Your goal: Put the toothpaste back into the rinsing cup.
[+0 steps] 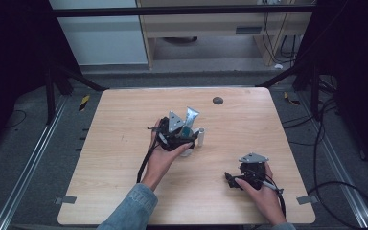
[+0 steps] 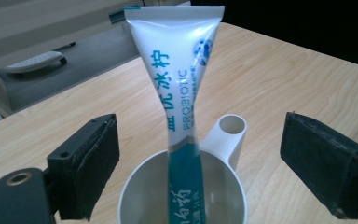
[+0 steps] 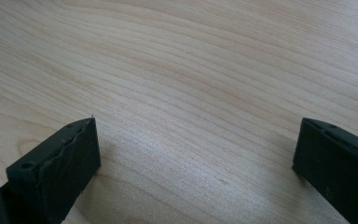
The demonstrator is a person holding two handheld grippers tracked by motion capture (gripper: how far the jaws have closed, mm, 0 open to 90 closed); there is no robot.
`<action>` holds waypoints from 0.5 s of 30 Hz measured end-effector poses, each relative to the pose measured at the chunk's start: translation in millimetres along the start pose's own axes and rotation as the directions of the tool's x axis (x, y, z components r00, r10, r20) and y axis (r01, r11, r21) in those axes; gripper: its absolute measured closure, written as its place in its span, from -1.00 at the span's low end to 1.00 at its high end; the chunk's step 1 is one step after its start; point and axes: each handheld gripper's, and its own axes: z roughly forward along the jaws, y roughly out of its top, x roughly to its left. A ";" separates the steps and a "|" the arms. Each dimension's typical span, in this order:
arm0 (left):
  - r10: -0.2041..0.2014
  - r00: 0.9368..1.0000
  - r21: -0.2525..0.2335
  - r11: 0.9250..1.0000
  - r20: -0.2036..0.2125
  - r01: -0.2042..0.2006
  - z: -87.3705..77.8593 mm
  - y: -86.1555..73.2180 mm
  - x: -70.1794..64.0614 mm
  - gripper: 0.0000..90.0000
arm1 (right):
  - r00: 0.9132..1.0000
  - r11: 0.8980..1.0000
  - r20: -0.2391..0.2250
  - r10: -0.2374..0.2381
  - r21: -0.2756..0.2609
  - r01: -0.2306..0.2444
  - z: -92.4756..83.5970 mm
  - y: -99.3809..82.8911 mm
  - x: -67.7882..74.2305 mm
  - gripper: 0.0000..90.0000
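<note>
- Spanning the whole scene, wooden bench (image 1: 124, 143), bare around the two grippers apart from a small dark disc (image 1: 217, 100) near the far edge; nothing nearby to catch a spill or a rolling object.
- Hovering just above and around a white cup (image 2: 182, 196) near the bench centre, left gripper (image 2: 205, 163), jaws spread wide on either side, clamping nothing. Likely trouble: closing on the cup rim off-centre and tipping it, or brushing the side handle (image 2: 230, 133) and spinning the cup.
- Resting low over bare wood toward the near right corner, right gripper (image 3: 191, 172), jaws apart and empty, well away from the cup; too far to steady anything if it topples.
- Standing in the cup, white and teal tube (image 2: 179, 93), cap end down, crimped end up and leaning on the rim. Top-heavy by the look of it: a nudge from either pad (image 2: 88, 158) could lever the cup over or flick the tube out onto the bench.
</note>
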 end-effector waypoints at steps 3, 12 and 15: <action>-0.006 1.000 -0.002 1.000 0.016 0.006 -3.1 1.0 -1.4 -0.80 | 1.000 1.000 0.000 0.000 0.000 0.000 0.0 0.0 0.0 -0.99; -0.013 0.997 0.025 1.000 0.075 0.011 -13.7 2.0 -5.4 -0.85 | 1.000 1.000 0.000 0.000 0.000 0.000 -0.1 0.0 0.1 -0.99; -0.013 0.996 0.026 1.000 0.085 0.011 -18.1 1.6 -7.3 -0.87 | 1.000 1.000 0.000 0.000 0.000 0.000 -0.1 0.0 0.0 -0.99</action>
